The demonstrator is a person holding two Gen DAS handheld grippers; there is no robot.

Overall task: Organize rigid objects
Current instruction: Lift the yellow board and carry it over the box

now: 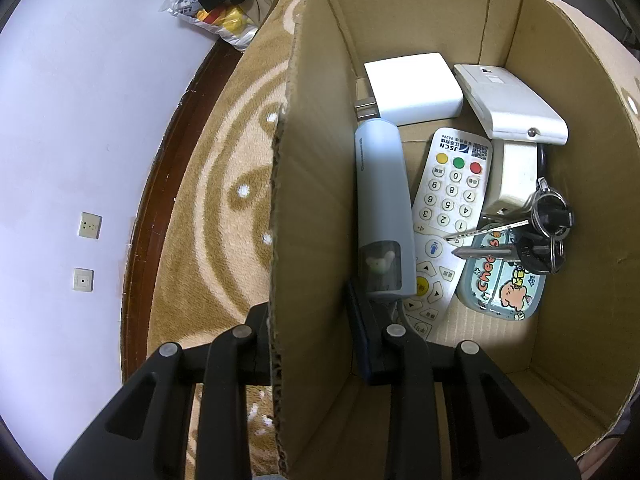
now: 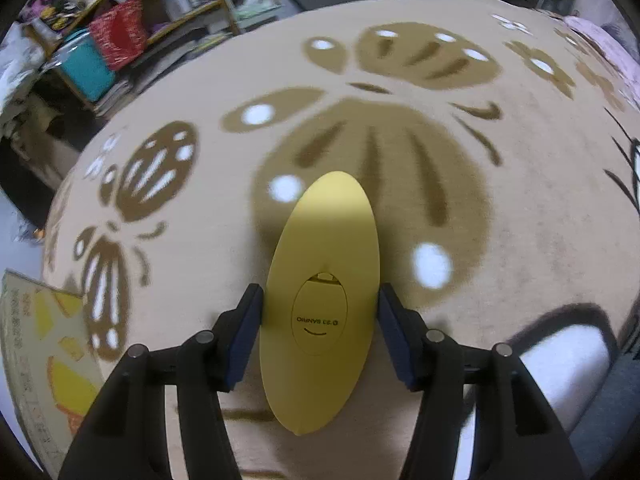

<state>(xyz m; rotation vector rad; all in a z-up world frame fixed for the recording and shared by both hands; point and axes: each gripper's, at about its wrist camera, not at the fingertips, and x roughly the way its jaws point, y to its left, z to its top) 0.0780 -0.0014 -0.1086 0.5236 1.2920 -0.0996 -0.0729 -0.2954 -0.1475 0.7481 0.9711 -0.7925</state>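
A cardboard box (image 1: 312,200) stands on a tan patterned blanket (image 1: 224,200). My left gripper (image 1: 310,320) is shut on its left wall, one finger outside and one inside. In the box lie a white charger (image 1: 416,88), a white handset-like device (image 1: 512,100), a pale blue cylinder device (image 1: 382,200), a white remote (image 1: 448,216), a bunch of keys (image 1: 536,232) and a cartoon-print case (image 1: 500,280). In the right wrist view, my right gripper (image 2: 320,312) is shut on a yellow oval object (image 2: 324,232), pads pressing both its sides, above the blanket (image 2: 500,240).
A white wall with two sockets (image 1: 90,225) and a dark wooden edge run left of the box. A plastic bag (image 1: 224,20) lies beyond it. Cluttered shelves (image 2: 120,32) stand at the far left, a printed carton (image 2: 40,360) at lower left, a white object (image 2: 568,364) at lower right.
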